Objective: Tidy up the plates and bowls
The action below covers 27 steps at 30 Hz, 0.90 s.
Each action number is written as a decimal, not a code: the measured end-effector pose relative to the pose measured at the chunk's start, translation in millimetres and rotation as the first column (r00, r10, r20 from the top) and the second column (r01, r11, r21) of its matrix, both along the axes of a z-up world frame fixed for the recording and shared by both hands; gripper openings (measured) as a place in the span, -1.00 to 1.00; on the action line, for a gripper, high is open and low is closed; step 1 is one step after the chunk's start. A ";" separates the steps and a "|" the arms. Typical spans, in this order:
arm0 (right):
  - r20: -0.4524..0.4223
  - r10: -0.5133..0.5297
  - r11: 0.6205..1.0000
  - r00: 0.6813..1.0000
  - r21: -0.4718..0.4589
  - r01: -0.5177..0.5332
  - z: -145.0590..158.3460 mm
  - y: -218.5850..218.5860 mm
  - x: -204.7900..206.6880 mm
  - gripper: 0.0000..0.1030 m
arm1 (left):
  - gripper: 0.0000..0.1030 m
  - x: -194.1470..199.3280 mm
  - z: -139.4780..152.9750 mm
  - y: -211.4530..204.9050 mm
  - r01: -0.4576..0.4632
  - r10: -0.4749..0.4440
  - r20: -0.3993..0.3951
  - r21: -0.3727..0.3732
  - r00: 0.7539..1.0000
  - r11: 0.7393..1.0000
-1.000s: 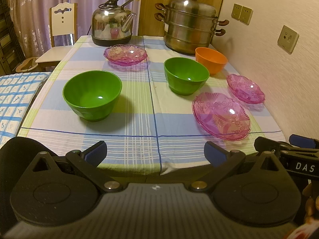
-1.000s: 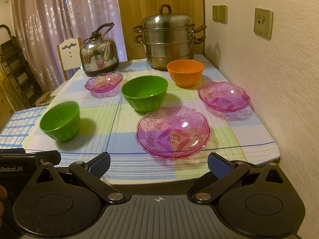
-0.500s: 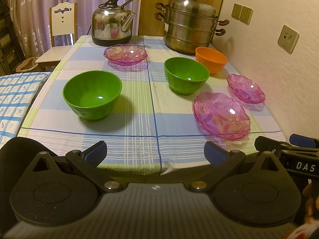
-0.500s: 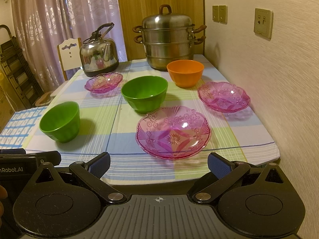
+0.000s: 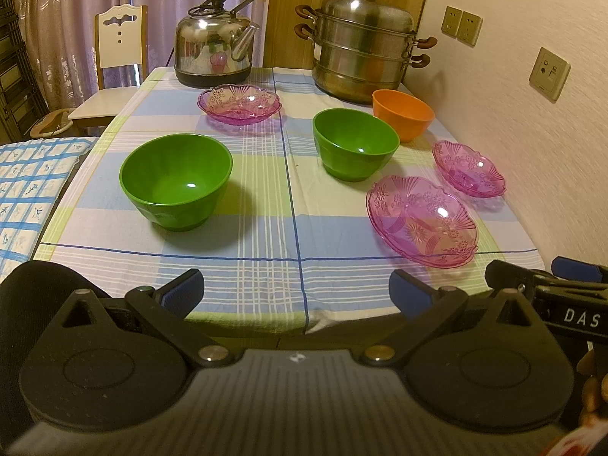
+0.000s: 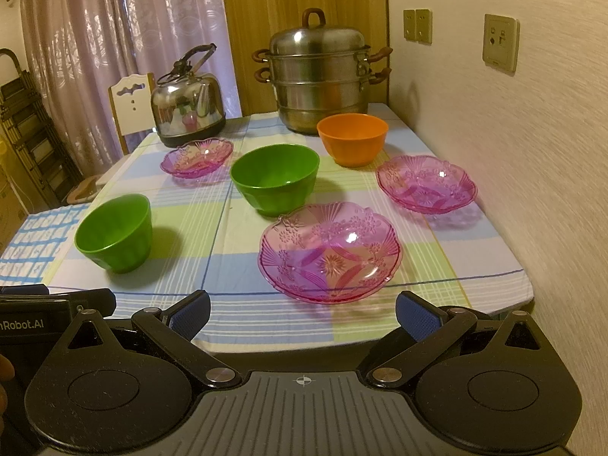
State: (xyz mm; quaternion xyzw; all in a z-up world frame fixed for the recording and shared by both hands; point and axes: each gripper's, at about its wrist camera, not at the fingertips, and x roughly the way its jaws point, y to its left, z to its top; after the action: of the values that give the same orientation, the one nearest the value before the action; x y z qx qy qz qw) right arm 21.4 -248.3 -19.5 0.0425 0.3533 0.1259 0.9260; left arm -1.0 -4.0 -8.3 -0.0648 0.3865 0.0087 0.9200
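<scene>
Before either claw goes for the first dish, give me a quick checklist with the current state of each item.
1. Left claw open and empty: ok.
2. Right claw open and empty: ok.
3. Nearest pink translucent glass plate sits free in front of the right claw, nothing on it: ok.
4. Near green plastic bowl upright and empty, ahead of the left claw: ok.
5. Second green plastic bowl and orange plastic bowl stand apart: ok in the right view; they overlap in the left view.
6. Checked tablecloth flat under the dishes: ok; its front edge is partly hidden.
</scene>
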 end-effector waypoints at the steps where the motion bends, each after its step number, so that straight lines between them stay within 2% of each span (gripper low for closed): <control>1: 0.000 0.000 1.000 1.000 0.000 0.000 -0.1 0.0 0.0 0.99 | 1.00 0.0 0.0 0.0 0.000 0.000 0.000 0.000 1.000 1.000; 12: 0.000 -0.001 1.000 1.000 0.001 0.001 -0.7 -0.7 -0.1 0.99 | 1.00 0.2 0.2 0.1 -0.002 0.002 -0.001 -0.004 1.000 1.000; 19: -0.003 -0.012 1.000 1.000 0.007 0.012 -4.8 -7.8 4.7 0.99 | 1.00 7.1 3.0 8.3 -0.011 0.011 0.005 -0.098 1.000 0.995; 27: -0.004 -0.059 0.997 0.998 0.057 0.059 -8.2 -28.7 31.1 0.99 | 1.00 48.9 3.2 5.1 0.025 -0.025 0.001 -0.167 1.000 0.986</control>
State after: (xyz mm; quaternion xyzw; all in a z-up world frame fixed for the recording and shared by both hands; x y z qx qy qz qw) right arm 52.6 -277.0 -27.7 0.0794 0.3493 0.1087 0.9273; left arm 48.0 1.1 -5.1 -0.1368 0.3872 -0.0351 0.9111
